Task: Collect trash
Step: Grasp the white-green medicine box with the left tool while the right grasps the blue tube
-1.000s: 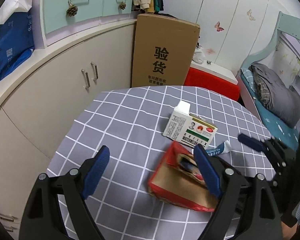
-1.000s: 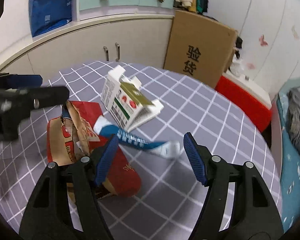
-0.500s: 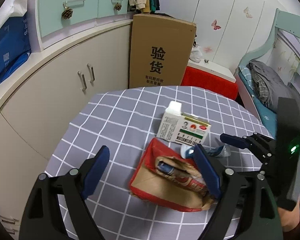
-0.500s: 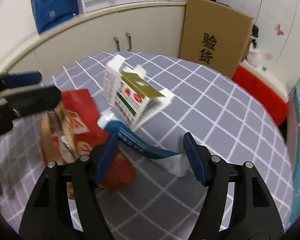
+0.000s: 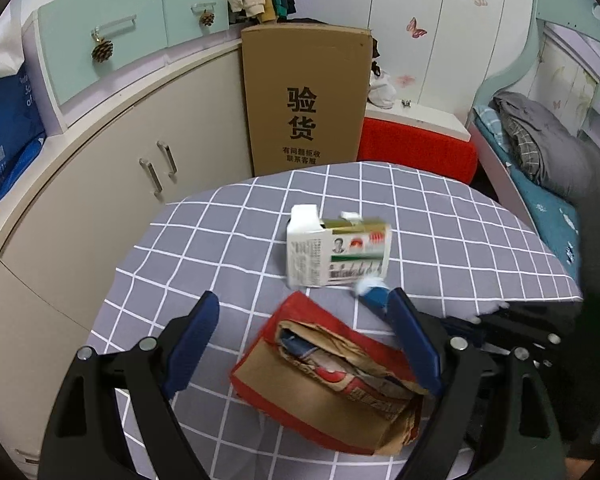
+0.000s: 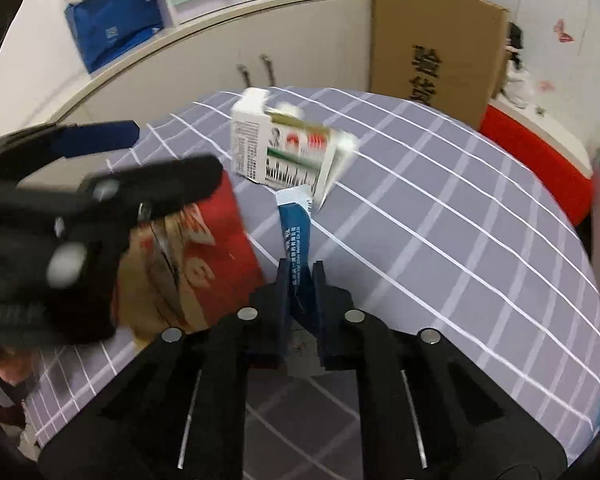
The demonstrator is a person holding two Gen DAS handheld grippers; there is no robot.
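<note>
Trash sits grouped on the round desk (image 5: pixel 228 232) with its grey checked cloth: a red paper bag stuffed with crumpled brown paper (image 5: pixel 332 384), a white and green cardboard carton (image 5: pixel 336 252) lying on its side, and a flattened blue and white tube (image 6: pixel 296 236). Right tool (image 6: pixel 300 280) has just been closing and now pinches the tube's near end, the far end reaching to the carton. Left tool (image 5: pixel 304 344) stands released, jaws wide on either side of the bag's open mouth, probably to steady it as the receptacle. Likely next step: carrying the tube into the bag.
</note>
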